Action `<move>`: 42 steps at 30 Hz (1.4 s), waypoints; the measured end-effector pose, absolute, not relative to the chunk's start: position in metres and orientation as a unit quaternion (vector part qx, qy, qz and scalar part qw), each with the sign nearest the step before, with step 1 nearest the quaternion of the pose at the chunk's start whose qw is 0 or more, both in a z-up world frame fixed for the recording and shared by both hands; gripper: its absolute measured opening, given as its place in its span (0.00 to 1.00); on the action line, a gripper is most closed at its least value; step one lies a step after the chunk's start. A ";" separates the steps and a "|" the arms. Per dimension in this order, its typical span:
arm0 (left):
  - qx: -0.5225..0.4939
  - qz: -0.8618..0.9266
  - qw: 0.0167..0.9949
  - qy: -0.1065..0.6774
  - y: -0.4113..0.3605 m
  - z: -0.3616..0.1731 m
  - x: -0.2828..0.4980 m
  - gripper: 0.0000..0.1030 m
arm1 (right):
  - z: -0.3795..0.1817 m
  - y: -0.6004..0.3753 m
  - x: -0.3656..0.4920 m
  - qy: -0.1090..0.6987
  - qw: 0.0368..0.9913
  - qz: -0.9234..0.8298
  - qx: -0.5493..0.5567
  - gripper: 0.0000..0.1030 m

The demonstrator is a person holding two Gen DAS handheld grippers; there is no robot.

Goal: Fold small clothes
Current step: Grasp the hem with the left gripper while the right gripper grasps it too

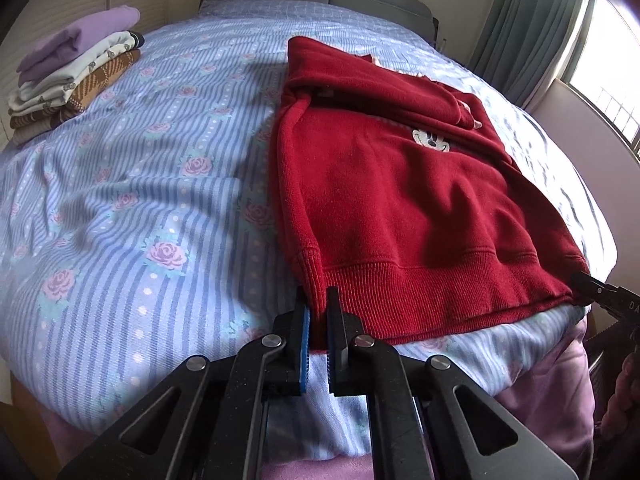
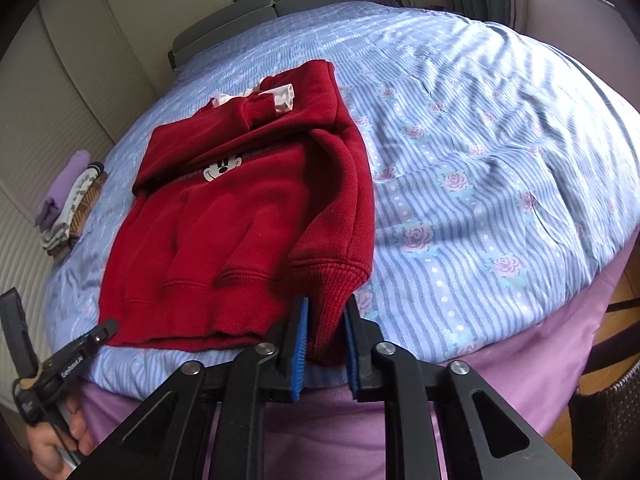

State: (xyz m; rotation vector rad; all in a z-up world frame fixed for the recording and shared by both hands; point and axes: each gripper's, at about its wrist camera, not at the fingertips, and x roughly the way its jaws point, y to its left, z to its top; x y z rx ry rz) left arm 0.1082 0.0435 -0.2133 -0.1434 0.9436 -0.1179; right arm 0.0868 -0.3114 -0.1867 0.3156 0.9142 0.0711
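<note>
- Left wrist view: the left gripper (image 1: pixel 319 312) was clamped on the near left hem corner of the red sweatshirt (image 1: pixel 400 184), which spread ahead and to the right of it over the striped floral bedspread (image 1: pixel 140 184). A stack of folded clothes (image 1: pixel 76 72) lay far ahead to its left.
- Right wrist view: the right gripper (image 2: pixel 326 320) was closed on the sweatshirt's ribbed right hem corner; the garment stretched ahead and leftward from its blue pads (image 2: pixel 299 344).
</note>
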 end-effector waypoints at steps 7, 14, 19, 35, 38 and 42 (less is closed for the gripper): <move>-0.093 -0.056 0.903 0.417 0.054 -0.181 0.105 0.08 | -0.156 -0.317 0.075 0.380 0.907 0.050 0.175 0.10; -0.115 -0.060 0.927 0.351 0.063 -0.130 0.118 0.08 | -0.116 -0.324 0.082 0.304 0.929 0.078 0.195 0.10; -0.121 -0.065 0.940 0.313 0.061 -0.100 0.152 0.08 | -0.091 -0.329 0.113 0.267 0.936 0.089 0.213 0.10; -0.139 -0.054 0.942 0.299 0.053 -0.091 0.348 0.08 | -0.078 -0.337 0.302 0.236 0.936 0.076 0.252 0.09; -0.133 -0.049 0.937 0.318 0.050 -0.110 0.380 0.08 | -0.095 -0.337 0.339 0.256 0.931 0.068 0.250 0.09; -0.123 -0.043 0.929 0.346 0.048 -0.142 0.415 0.08 | -0.124 -0.336 0.377 0.290 0.923 0.060 0.245 0.09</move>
